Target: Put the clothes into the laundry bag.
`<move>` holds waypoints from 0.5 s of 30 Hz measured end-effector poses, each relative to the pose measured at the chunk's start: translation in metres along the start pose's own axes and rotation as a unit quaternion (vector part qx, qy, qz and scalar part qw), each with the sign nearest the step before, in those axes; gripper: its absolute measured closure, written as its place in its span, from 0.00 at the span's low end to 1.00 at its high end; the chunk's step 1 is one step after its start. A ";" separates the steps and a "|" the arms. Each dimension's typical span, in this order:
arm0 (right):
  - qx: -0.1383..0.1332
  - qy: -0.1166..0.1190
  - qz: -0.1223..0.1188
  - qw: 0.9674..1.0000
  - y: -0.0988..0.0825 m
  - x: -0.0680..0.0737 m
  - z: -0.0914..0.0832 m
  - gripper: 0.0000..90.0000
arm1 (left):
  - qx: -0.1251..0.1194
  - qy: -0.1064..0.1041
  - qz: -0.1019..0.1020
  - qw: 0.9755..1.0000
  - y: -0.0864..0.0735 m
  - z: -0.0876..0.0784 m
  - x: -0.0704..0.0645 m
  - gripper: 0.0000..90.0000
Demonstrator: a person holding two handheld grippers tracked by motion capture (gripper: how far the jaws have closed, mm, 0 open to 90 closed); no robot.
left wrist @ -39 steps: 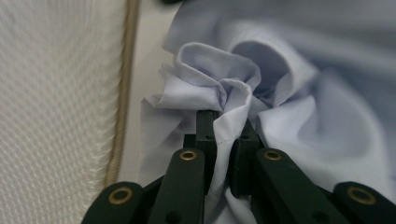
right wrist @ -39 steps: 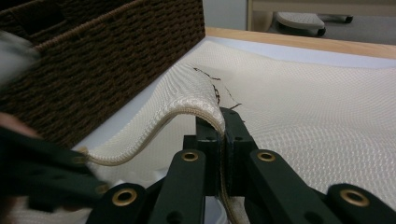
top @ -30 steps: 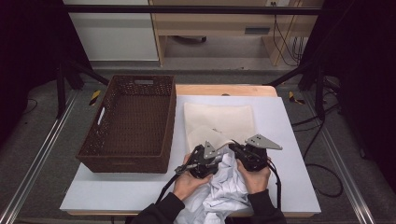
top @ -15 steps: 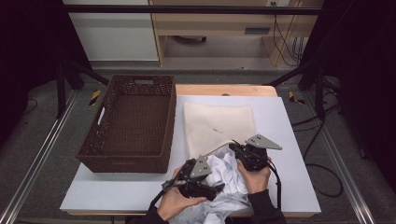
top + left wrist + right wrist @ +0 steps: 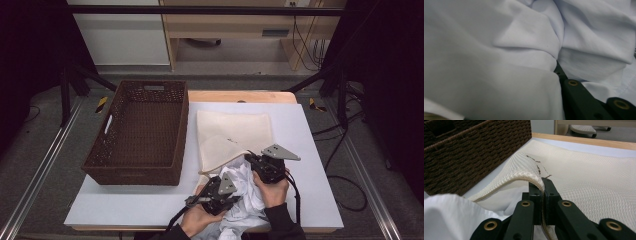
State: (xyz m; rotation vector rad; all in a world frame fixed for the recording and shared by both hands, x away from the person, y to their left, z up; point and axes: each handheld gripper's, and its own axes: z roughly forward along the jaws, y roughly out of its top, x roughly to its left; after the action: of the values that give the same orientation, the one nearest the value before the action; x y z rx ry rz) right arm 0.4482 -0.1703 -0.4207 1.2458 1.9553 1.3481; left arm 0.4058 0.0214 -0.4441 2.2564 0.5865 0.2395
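A cream waffle-weave cloth (image 5: 232, 132) lies flat on the white table (image 5: 305, 130). My right gripper (image 5: 248, 159) is shut on its near edge, and the lifted cream cloth (image 5: 524, 167) curls over the closed right gripper (image 5: 542, 186). A crumpled white garment (image 5: 247, 195) is bunched at the front edge between the person's hands. My left gripper (image 5: 238, 196) is pushed into it from the left. Its jaws have just been closing, and folds of the white garment (image 5: 499, 50) are pinched at the left gripper (image 5: 556, 67), whose left jaw is hidden under fabric.
A dark brown wicker basket (image 5: 182, 130) stands empty on the table's left half; its woven wall (image 5: 474, 150) rises just left of the cream cloth. The white garment (image 5: 446, 212) lies below it. Bare table extends to the right of the cloth.
The left gripper has moved from beside the right gripper toward the front edge and into the white garment. The garment has bunched up more. The right gripper has stayed still.
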 end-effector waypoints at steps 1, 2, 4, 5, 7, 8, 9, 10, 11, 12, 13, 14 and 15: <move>0.000 -0.001 -0.001 1.000 0.000 -0.001 0.000 0.97 | -0.005 0.009 0.003 1.000 0.004 -0.004 0.002 0.91; -0.001 0.000 0.003 1.000 0.000 -0.001 -0.001 0.97 | -0.007 0.017 0.005 1.000 0.008 -0.007 0.005 0.91; -0.002 -0.001 0.002 1.000 0.000 -0.001 -0.001 0.97 | -0.010 0.039 0.008 0.999 0.017 -0.009 0.013 0.92; -0.002 -0.002 0.001 1.000 0.001 -0.001 -0.001 0.97 | -0.008 0.046 0.011 0.999 0.019 -0.008 0.015 0.92; -0.003 -0.002 0.000 1.000 0.001 -0.001 -0.002 0.97 | 0.002 0.060 0.015 0.998 0.022 0.000 0.021 0.92; -0.004 -0.002 0.000 1.000 0.002 0.000 -0.002 0.97 | 0.008 0.070 0.018 0.997 0.022 0.008 0.025 0.92; -0.006 -0.001 0.002 1.000 0.002 0.000 -0.003 0.97 | 0.013 0.072 0.019 0.997 0.022 0.012 0.027 0.92; -0.006 0.000 0.003 1.000 0.002 0.000 -0.003 0.97 | 0.020 0.076 0.016 0.997 0.020 0.019 0.030 0.91; -0.007 -0.001 0.001 1.000 0.002 -0.001 -0.004 0.97 | 0.022 0.080 0.011 0.996 0.019 0.025 0.033 0.91; -0.008 0.000 0.003 1.000 0.003 0.000 -0.004 0.97 | 0.022 0.078 0.002 0.997 0.017 0.031 0.036 0.91; -0.008 0.002 0.003 1.000 0.003 0.000 -0.004 0.97 | 0.024 0.075 -0.007 0.997 0.015 0.035 0.039 0.90; -0.007 0.001 0.000 1.000 0.003 0.000 -0.005 0.97 | 0.018 0.070 -0.011 0.997 0.013 0.037 0.042 0.89; -0.006 0.000 0.000 1.000 0.003 0.000 -0.004 0.97 | 0.014 0.070 -0.015 0.997 0.013 0.037 0.042 0.88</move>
State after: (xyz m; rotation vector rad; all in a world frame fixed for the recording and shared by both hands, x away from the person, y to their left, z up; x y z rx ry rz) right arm 0.4461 -0.1723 -0.4163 1.2397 1.9440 1.3594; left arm 0.4597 0.0103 -0.4604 2.2686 0.7000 0.3793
